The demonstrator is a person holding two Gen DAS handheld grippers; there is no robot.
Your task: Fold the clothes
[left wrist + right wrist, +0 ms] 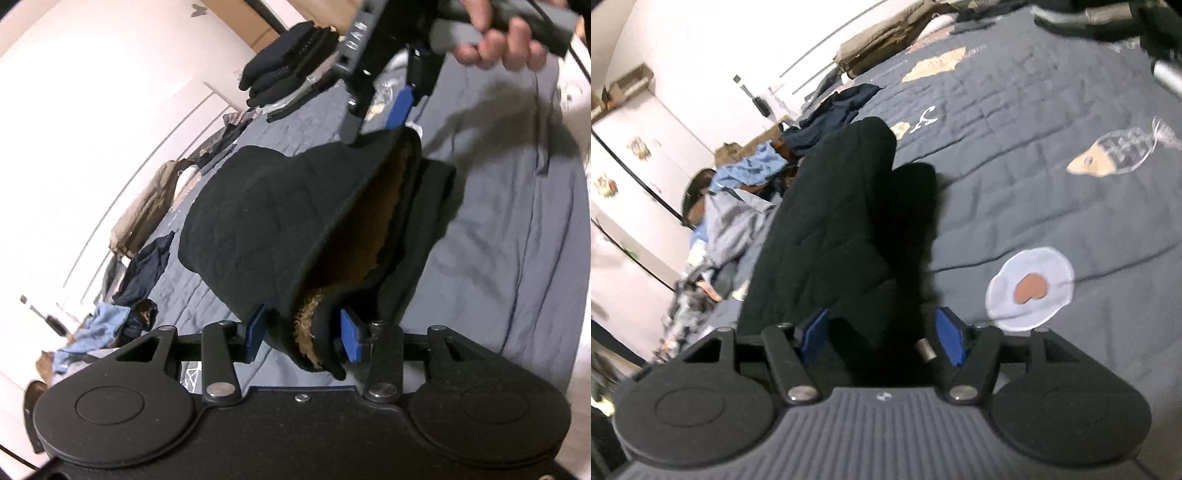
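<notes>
A black quilted garment point(266, 221) with brown fleece lining point(373, 221) hangs lifted above a grey-blue bedspread point(498, 240). In the left wrist view my left gripper point(303, 334) is shut on its near edge, blue pads on both sides of the cloth. The right gripper point(376, 125) comes down from the top and pinches the far edge, with a hand point(498, 44) on its handle. In the right wrist view the same black garment point(842, 221) fills the centre, and the right gripper point(882, 336) is shut on its dark cloth.
A stack of folded black clothes point(291, 59) lies at the far side of the bed. Loose clothes lie along the bed's left edge: a tan item point(147, 210), a navy one point(144, 273), a light blue one point(92, 332). The bedspread point(1034, 184) carries fish and egg prints.
</notes>
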